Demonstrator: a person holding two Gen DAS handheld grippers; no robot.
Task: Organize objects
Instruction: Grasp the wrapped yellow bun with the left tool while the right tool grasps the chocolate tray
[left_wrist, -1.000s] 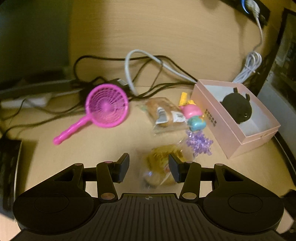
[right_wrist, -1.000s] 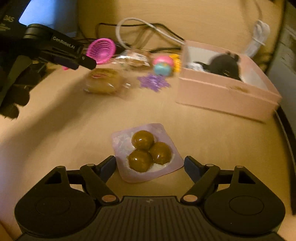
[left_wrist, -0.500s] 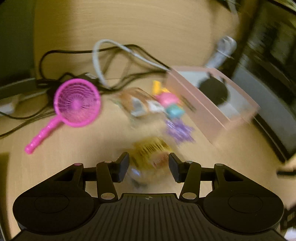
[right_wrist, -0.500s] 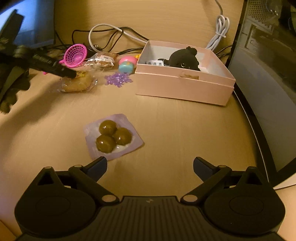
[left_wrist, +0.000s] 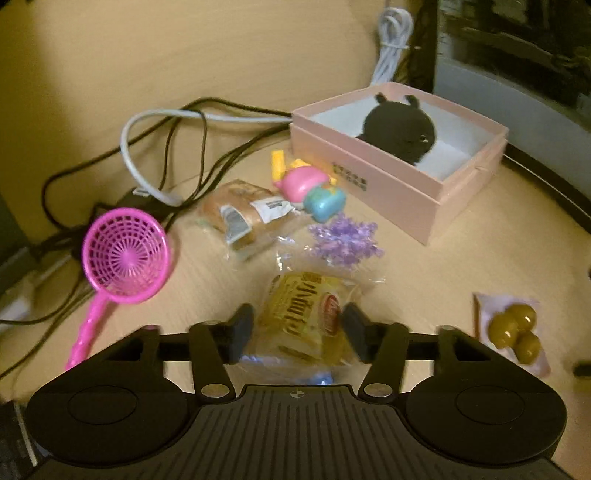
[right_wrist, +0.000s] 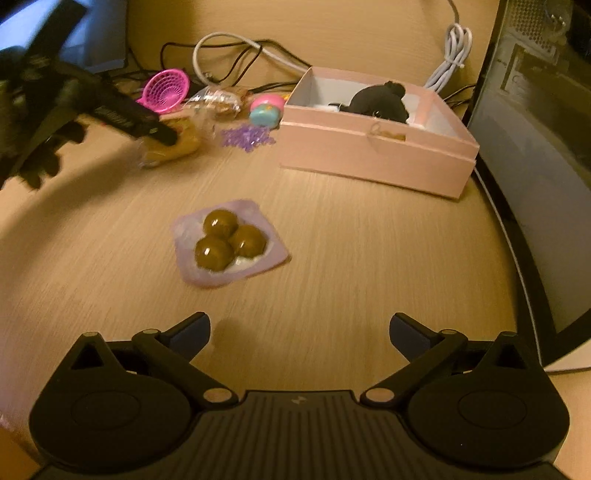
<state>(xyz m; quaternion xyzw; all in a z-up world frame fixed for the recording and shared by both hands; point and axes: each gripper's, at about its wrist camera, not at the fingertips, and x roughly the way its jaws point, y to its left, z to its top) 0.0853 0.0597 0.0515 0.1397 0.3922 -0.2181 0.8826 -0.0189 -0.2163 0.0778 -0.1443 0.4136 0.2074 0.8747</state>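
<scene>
- Left wrist view: left tool pinches the snack bag; box lies ahead-right (plush inside).
- Right tool gapes wide, empty, nearer the chocolates.

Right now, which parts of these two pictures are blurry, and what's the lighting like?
Left wrist view: dim, warm yellow light; the snack packet between the left gripper fingers is smeared, and the dark fisheye corners curve the desk. Right wrist view: same warm cast; the left gripper is motion-blurred, the pink box is fairly sharp, and the right gripper throws a soft shadow.
</scene>
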